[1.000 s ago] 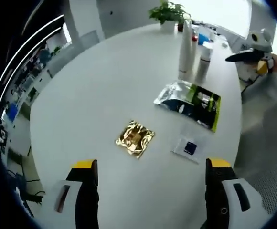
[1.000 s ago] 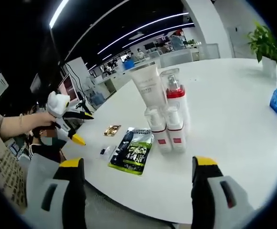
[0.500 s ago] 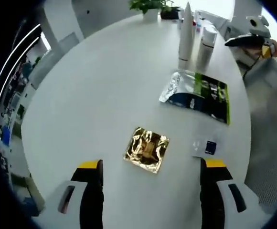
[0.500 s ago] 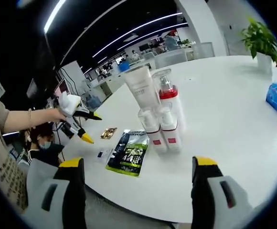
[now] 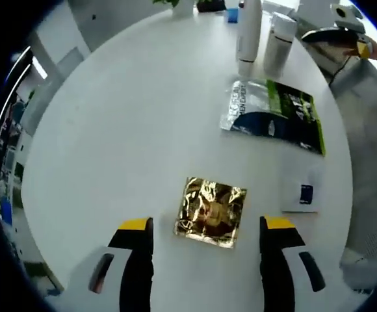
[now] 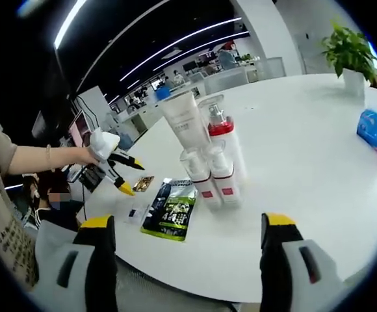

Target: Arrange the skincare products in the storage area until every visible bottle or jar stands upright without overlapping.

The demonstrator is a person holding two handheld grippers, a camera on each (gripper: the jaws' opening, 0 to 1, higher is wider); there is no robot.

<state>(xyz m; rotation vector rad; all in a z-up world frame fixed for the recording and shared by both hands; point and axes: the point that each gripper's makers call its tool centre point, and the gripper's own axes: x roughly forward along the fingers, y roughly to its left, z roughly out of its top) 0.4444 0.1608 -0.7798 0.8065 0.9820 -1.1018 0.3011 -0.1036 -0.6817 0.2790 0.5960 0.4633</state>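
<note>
The left gripper, jaws spread and empty, hovers over a gold foil sachet on the white table. It likely needs to lower and close. The right gripper is spread, facing 4 upright bottles.

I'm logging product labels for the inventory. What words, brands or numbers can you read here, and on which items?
No text can be read with certainty.
Green and black pouch: print on the silver and green panels, too blurred.
Small clear sachet: dark blue label, too small.
Gold foil packet: no print visible.
White tube: faint grey lettering, unreadable.
Small red-banded bottles: red labels, unreadable.
</note>
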